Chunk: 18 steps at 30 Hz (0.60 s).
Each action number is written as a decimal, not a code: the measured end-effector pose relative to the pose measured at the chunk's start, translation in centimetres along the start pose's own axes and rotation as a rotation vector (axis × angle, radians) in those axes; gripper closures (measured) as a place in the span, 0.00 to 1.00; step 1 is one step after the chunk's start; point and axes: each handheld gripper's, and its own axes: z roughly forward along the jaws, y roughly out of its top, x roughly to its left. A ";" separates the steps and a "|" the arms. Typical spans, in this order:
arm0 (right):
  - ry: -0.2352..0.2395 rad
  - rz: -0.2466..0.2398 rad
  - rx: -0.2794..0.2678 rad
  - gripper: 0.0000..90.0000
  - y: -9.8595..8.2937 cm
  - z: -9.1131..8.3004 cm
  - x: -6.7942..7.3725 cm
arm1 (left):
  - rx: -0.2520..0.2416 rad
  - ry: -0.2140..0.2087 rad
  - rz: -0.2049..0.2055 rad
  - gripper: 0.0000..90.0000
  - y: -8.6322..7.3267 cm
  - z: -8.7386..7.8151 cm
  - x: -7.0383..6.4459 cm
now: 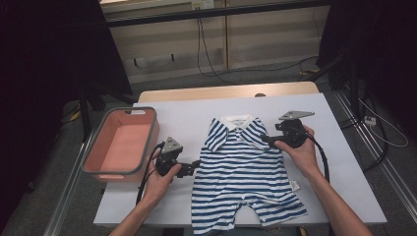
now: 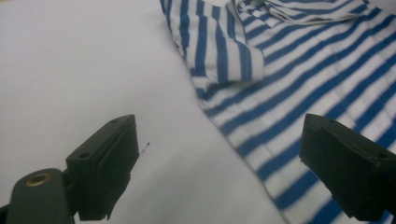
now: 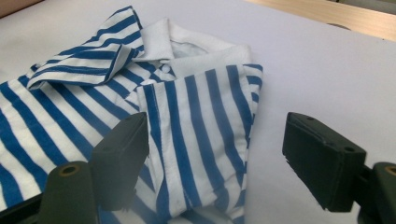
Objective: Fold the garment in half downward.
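Note:
A blue-and-white striped baby romper (image 1: pixel 241 172) with a white collar lies flat on the white table (image 1: pixel 339 162), both short sleeves folded in over the chest. My left gripper (image 1: pixel 193 168) is open at the romper's left edge, one jaw over bare table and the other over the stripes (image 2: pixel 289 107). My right gripper (image 1: pixel 269 139) is open at the folded right sleeve (image 3: pixel 201 140), its jaws standing either side of the fold. Neither gripper holds anything.
A pink bin with a grey rim (image 1: pixel 122 142) stands at the table's left edge, close to my left hand. Bare white table lies right of the romper. Cables run on the floor beyond the far edge.

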 end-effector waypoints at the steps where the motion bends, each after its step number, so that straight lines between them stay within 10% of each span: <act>1: 0.002 -0.001 -0.002 0.27 0.1 0.1 -0.1 | -0.006 -0.003 -0.004 0.13 0.4 0.5 0.3; 7: -0.027 0.008 -0.020 0.36 1.1 1.2 -1.4 | -0.022 0.027 -0.065 0.13 2.4 2.9 1.4; 18: -0.022 0.035 0.045 0.60 2.6 5.3 -3.7 | -0.008 0.007 -0.056 0.15 5.0 7.1 3.4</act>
